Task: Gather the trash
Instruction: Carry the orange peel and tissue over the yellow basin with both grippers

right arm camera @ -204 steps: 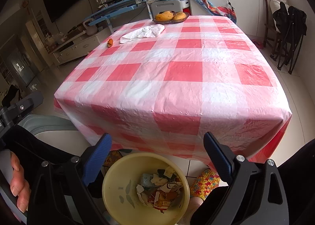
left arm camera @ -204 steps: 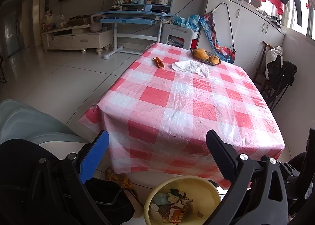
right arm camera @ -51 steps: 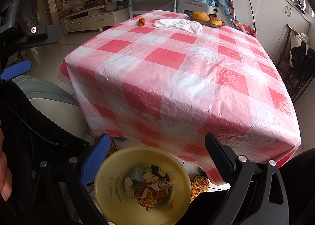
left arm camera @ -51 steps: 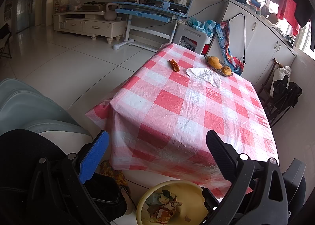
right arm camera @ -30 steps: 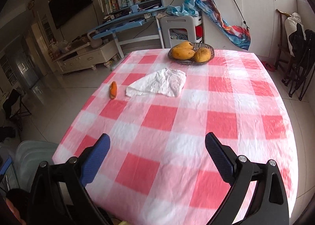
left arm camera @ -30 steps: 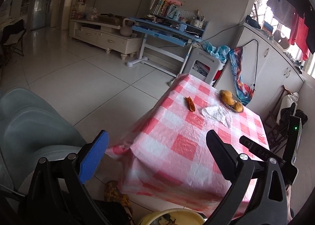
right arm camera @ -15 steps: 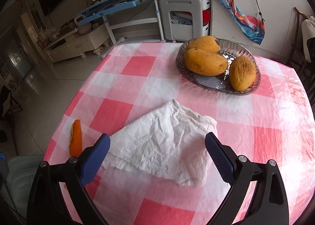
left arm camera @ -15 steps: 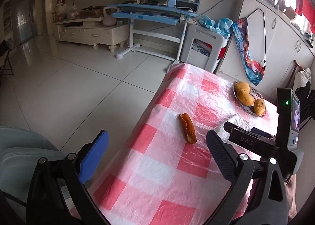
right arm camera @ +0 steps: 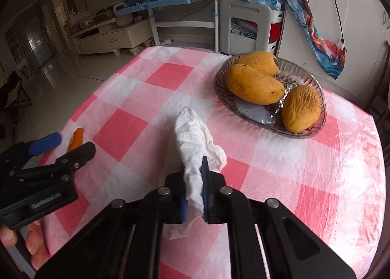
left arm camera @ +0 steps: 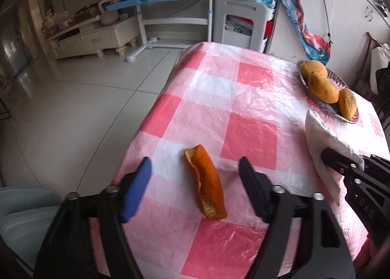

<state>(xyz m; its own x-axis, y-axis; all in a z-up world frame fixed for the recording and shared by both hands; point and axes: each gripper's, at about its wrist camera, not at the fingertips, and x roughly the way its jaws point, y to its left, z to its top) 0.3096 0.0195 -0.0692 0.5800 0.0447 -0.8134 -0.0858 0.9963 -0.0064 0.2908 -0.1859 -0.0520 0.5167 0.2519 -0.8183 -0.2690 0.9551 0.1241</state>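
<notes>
Both tongs are now over the far end of the desk [left arm camera: 251,132], where half a second ago we were only arriving with jaws wide.

Through the left wrist camera, we are bringing the left tongs [left arm camera: 195,174] down around the orange peel [left arm camera: 206,186]. Their jaws have just been closing and are standing at a middling width, one finger on each side of the peel, which is lying flat on the checked cloth between them. We are not yet pressing on it; clear cloth is showing on both sides. At the right edge, the right tongs [left arm camera: 341,162] are lifting a fold of white tissue [left arm camera: 324,137], with the mango dish [left arm camera: 316,101] just beyond.

Through the right wrist camera, we are clamping the right tongs [right arm camera: 195,188] on the crumpled tissue [right arm camera: 195,137]; the jaws have just been closing and are now narrow, pinching the paper, which is rising in a peak off the desk. The left tongs [right arm camera: 64,143] are showing at the left, straddling the peel [right arm camera: 76,138].

We are judging that one piece of trash is secured and the other needs only the final squeeze before both go to the bin.
</notes>
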